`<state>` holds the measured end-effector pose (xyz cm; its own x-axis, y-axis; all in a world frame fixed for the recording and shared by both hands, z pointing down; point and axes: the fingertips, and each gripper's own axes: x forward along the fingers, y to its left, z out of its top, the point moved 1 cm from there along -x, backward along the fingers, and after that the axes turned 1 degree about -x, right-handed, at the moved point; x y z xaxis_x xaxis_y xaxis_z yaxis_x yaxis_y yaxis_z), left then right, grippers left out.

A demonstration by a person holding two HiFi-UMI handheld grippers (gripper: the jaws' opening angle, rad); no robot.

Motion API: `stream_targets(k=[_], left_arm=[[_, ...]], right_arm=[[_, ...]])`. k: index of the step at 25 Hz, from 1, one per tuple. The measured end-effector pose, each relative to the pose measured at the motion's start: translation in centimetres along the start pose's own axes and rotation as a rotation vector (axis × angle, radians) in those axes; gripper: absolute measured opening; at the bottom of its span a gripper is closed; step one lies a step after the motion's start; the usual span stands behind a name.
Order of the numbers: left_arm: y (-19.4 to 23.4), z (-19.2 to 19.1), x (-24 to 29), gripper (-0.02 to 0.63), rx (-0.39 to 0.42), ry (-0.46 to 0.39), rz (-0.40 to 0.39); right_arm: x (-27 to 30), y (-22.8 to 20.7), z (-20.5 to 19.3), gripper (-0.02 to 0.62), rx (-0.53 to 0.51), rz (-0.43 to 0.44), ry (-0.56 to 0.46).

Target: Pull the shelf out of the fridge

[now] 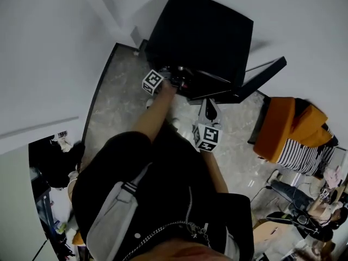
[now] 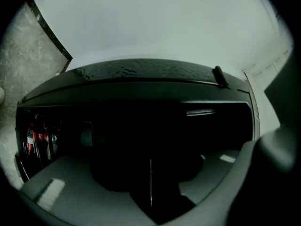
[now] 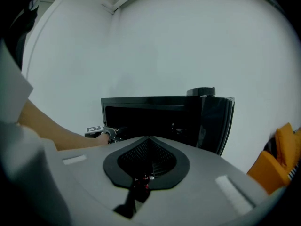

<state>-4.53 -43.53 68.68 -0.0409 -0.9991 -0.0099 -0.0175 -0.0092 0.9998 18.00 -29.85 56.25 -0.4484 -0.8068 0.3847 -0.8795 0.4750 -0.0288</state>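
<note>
- Reaching into the boxy, glossy black fridge [image 1: 201, 37], left gripper [image 2: 150, 175] has jaws apart; a thin bright line stands between them, too dark to name.
- Pale strip high in the dark cavity, probably the shelf [image 2: 201, 112].
- Flat slab door [image 1: 261, 75] stands open; mottled stone floor [image 1: 119, 102].
- Ribbed black pads of right gripper [image 3: 148, 142] pressed together, empty, short of the fridge.

A white-walled room with marbled floor [image 1: 117, 102], a small black fridge [image 1: 201, 37] and orange cushions [image 1: 283, 126], kind unclear
</note>
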Motion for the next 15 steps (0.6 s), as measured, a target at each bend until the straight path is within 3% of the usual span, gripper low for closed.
stream_targets(k=[9, 13, 15], left_arm=[[0.1, 0.2, 1.9, 0.108, -0.031, 0.009, -0.004], [0.0, 0.4, 2.2, 0.025, -0.023, 0.002, -0.002], [-0.1, 0.3, 2.3, 0.023, -0.014, 0.003, 0.000]], right_arm=[[-1.1, -1.2, -1.2, 0.002, 0.030, -0.044, 0.026], [-1.4, -1.4, -1.3, 0.002, 0.039, -0.058, 0.019], [-1.5, -1.4, -1.4, 0.002, 0.039, -0.061, 0.017]])
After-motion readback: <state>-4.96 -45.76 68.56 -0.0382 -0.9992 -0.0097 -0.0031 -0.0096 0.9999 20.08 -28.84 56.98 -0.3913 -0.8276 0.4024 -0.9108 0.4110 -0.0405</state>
